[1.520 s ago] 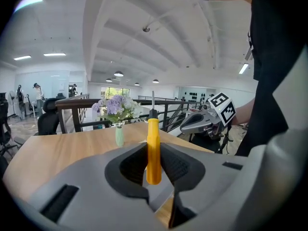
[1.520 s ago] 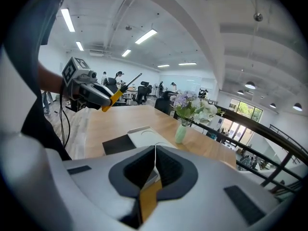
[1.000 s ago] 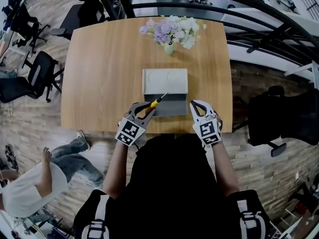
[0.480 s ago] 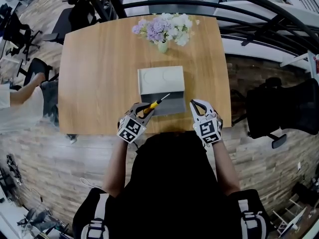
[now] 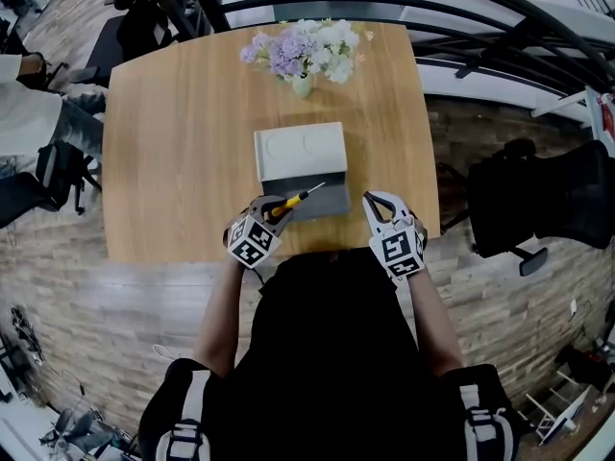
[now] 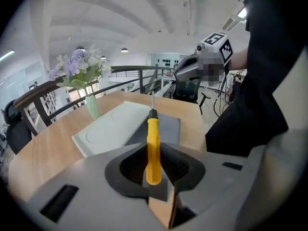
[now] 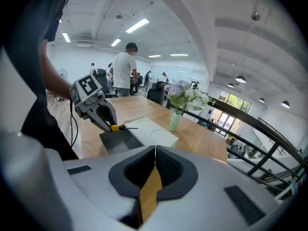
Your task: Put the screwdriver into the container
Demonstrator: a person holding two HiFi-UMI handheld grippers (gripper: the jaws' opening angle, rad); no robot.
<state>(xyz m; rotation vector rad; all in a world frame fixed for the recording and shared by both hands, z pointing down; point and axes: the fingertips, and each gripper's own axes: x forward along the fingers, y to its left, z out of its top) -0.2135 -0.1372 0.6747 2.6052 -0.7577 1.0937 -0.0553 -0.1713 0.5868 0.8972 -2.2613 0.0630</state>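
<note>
In the head view, the left gripper point(image 5: 270, 207) hovered at the near edge of the desk point(image 5: 173, 142), its fingers clenched on the yellow handle of the screwdriver point(image 5: 293, 200). The metal shaft stuck out ahead of the fingers, up and to the right, over the dark grey near part of the container point(image 5: 300, 152). The right gripper point(image 5: 378, 203) hung just beside the container's near right corner, apart from it. A vase of flowers point(image 5: 300, 56) stood far beyond both grippers.

In the left gripper view, the fingers point(image 6: 132, 170) gripped the screwdriver point(image 6: 153, 148) by the lower half of its handle, which stood upright between them. Its thin shaft pointed straight ahead, above the container point(image 6: 120, 126) lying just beyond the fingertips. The right gripper point(image 6: 185, 73) showed further off to the right.

In the right gripper view, the fingers point(image 7: 168, 170) were pressed together with nothing between them. The container point(image 7: 144, 131) lay ahead and to their left, and over its dark part the left gripper point(image 7: 103, 117) held the screwdriver point(image 7: 120, 127) level, tip toward the pale part. A person point(image 7: 124, 71) stood in the background.
</note>
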